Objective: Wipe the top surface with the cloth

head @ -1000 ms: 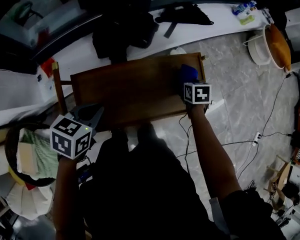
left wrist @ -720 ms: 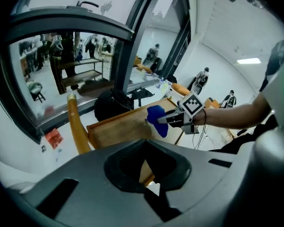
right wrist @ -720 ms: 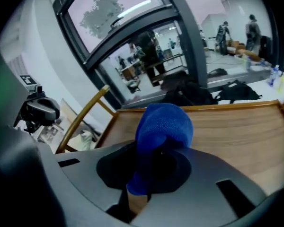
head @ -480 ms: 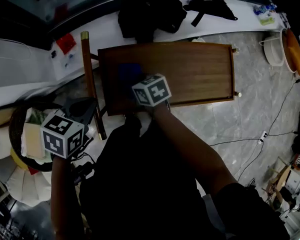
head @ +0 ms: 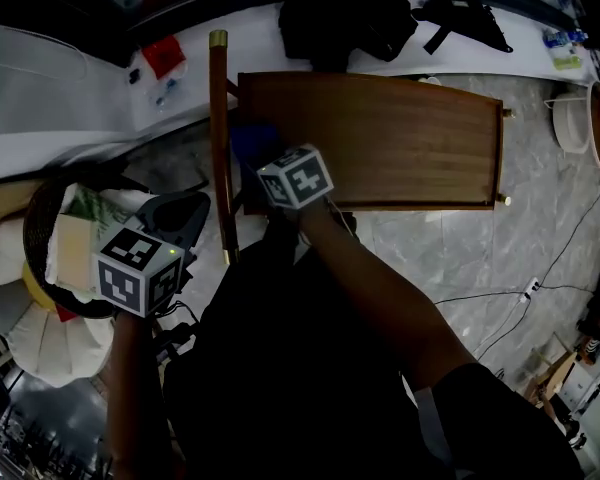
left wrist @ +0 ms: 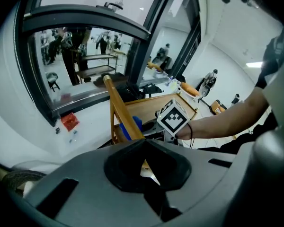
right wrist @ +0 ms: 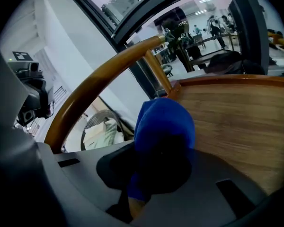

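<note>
The brown wooden top (head: pixel 400 138) lies in the middle of the head view. A blue cloth (head: pixel 252 143) rests on its left end, beside the upright wooden rail (head: pixel 218 138). My right gripper (head: pixel 260 156) is shut on that cloth (right wrist: pixel 163 126), which bulges out between its jaws over the wood grain (right wrist: pixel 246 122). My left gripper (head: pixel 175 218) hangs off the table's left side, above the floor, with its jaws together and nothing in them. From the left gripper view the cloth (left wrist: pixel 132 126) shows behind the rail, and the left gripper (left wrist: pixel 144 160) is far short of it.
A dark basket (head: pixel 30 218) holding light cloths stands at the left. Black bags (head: pixel 340 18) lie on the white ledge behind the table. Cables (head: pixel 500 293) run over the marble floor at the right, and a white basin (head: pixel 570 118) sits at the far right.
The right gripper has swept the blue cloth from the top's right end across to its left end by the rail. The left gripper has stayed at the left.
</note>
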`<state>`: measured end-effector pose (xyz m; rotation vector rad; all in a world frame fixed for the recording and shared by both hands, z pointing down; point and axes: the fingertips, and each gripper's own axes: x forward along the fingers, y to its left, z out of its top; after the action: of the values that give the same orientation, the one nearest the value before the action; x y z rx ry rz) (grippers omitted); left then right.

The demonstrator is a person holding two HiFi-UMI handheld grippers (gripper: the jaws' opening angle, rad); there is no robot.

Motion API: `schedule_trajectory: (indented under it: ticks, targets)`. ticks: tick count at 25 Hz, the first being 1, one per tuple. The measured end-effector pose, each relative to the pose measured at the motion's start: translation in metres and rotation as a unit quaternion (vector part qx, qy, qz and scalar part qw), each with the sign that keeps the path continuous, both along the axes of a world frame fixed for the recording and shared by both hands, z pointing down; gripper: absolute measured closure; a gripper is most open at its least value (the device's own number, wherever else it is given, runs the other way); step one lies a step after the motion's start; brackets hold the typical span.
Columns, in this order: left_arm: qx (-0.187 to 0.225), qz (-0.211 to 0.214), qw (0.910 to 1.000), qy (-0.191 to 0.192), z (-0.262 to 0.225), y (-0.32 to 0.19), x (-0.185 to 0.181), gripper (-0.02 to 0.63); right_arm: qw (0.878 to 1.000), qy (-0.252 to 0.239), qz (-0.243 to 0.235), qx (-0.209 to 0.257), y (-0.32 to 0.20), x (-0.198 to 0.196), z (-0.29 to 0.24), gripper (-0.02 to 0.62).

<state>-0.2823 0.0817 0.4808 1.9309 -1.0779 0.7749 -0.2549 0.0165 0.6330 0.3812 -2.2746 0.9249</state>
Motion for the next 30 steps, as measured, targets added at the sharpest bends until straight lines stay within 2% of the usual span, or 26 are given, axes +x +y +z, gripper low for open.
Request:
schedule_trajectory:
  ticks: [6, 11, 19, 26, 30]
  targets:
    - [0.008, 0.022, 0.9997, 0.007, -0.004, -0.015, 0.03, 0.598, 0.998, 0.027, -0.035, 0.037, -0.003, 0.014, 0.006, 0.534]
    - [0.013, 0.042, 0.999, 0.011, -0.01, -0.029, 0.065, 0.598, 0.997, 0.048, -0.024, 0.052, -0.022, 0.056, 0.01, 0.534]
    - [0.018, 0.076, 0.9965, 0.03, -0.018, -0.06, 0.147, 0.598, 0.993, 0.099, 0.034, 0.062, -0.067, 0.192, 0.005, 0.535]
    - [0.043, 0.111, 0.9916, 0.049, -0.036, -0.093, 0.231, 0.598, 0.985, 0.132, 0.085, 0.073, -0.102, 0.309, 0.001, 0.534]
    - [0.047, 0.12, 0.9903, 0.05, -0.039, -0.101, 0.262, 0.598, 0.98, 0.151, 0.103, 0.083, -0.123, 0.372, -0.002, 0.535]
